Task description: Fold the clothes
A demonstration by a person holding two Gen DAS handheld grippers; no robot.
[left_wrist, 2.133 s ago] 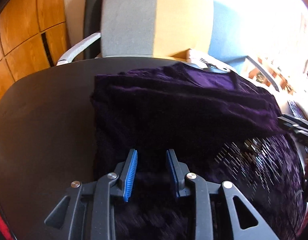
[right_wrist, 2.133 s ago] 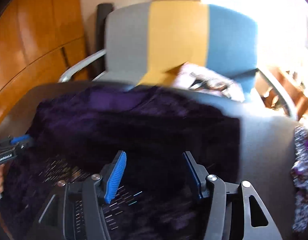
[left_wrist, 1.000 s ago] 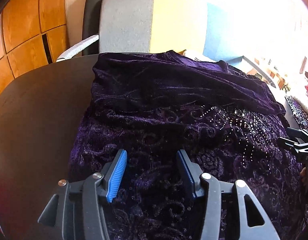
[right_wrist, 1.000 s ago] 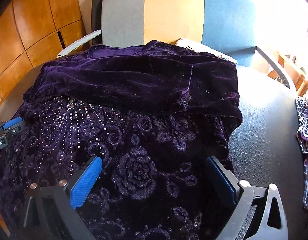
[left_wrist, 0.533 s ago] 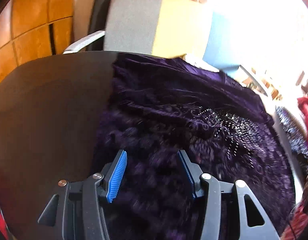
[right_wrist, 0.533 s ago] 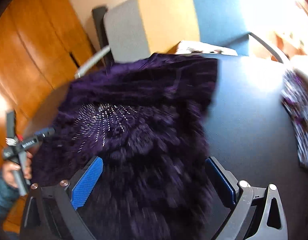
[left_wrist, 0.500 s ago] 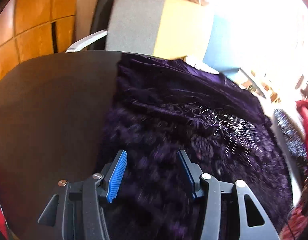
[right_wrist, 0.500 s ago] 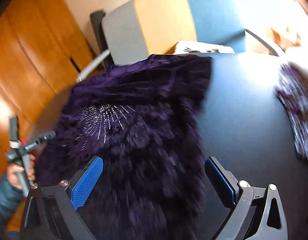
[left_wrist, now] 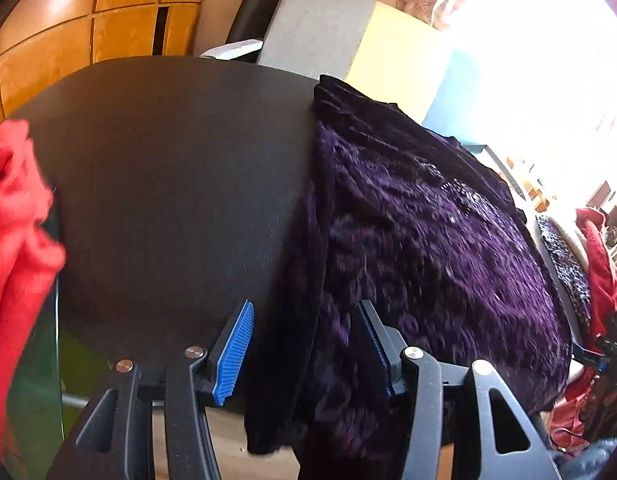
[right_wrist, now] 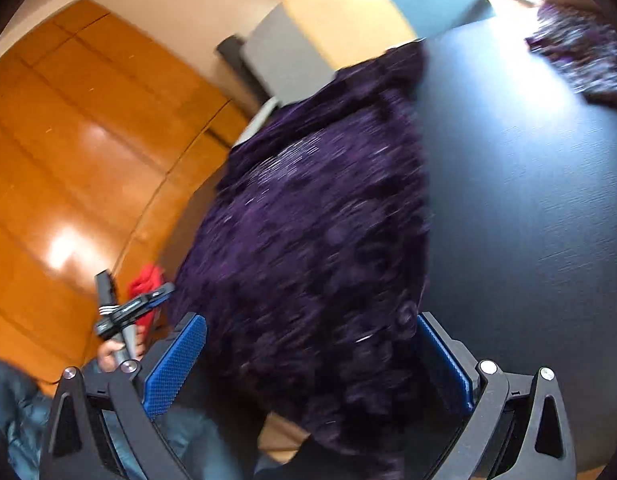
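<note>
Here my left gripper has its jaws spread, with the near edge of the purple velvet garment hanging between them over the black table rim. My right gripper is spread wide, the same garment filling the frame's centre between its blue pads. A red cloth sits at the left wrist frame's left edge.

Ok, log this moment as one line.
left gripper: open, over garment edge | right gripper: open, over garment | garment: purple, on table, near end overhanging | not gripped
</note>
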